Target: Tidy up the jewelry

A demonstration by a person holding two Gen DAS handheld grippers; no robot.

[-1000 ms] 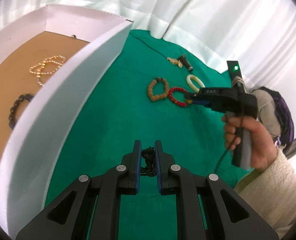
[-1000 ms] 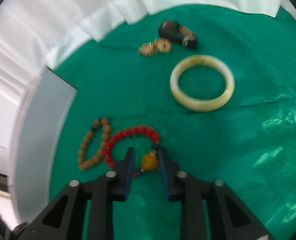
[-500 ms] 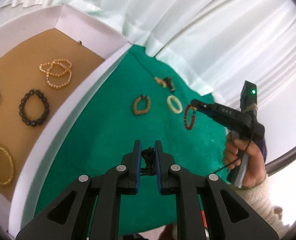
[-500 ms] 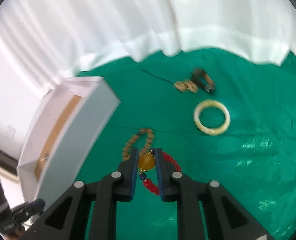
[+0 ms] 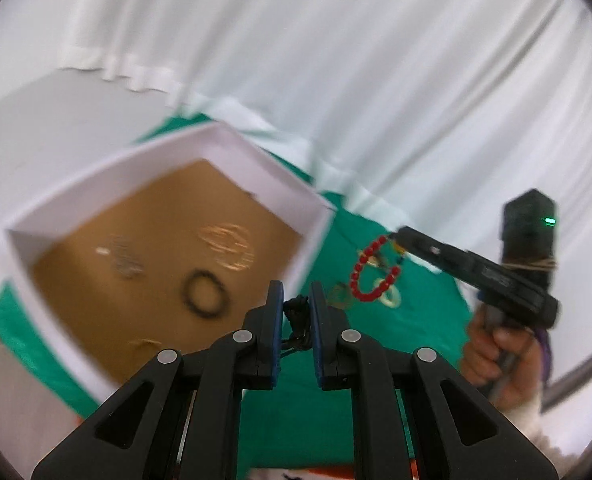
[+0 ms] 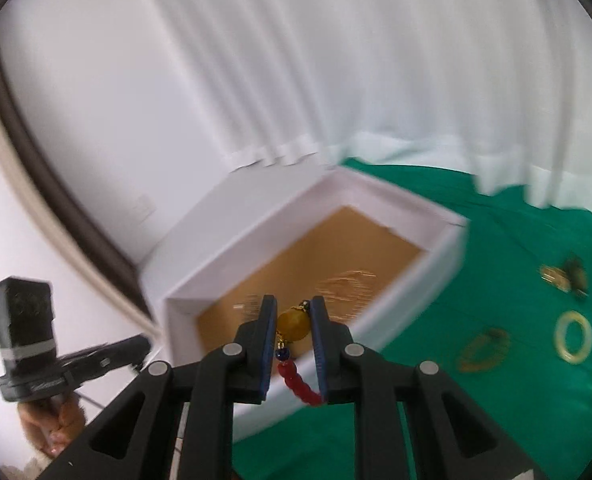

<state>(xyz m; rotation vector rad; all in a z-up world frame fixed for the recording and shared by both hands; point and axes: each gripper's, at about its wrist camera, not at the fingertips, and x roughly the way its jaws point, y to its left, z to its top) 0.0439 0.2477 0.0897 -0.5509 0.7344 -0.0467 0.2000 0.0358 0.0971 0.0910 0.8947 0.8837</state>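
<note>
Your right gripper (image 6: 293, 326) has its fingers pinched on the amber bead of the red bracelet (image 6: 297, 380), so the strand hangs free over the white box (image 6: 256, 240), likely ready to drop inside. Your left gripper (image 5: 296, 312) clamps a small dark piece (image 5: 297, 316) just above the box's near wall. On the green desk (image 6: 515, 240) a pale bangle (image 6: 574, 336) waits, well apart

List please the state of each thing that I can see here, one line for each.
Left gripper: shut on dark cord item.
Right gripper: shut on red bead bracelet, lifted, hanging.
White box with brown floor: open, jewelry inside.
Black bead bracelet: lying in box.
Pale jade bangle: flat on green cloth.
</note>
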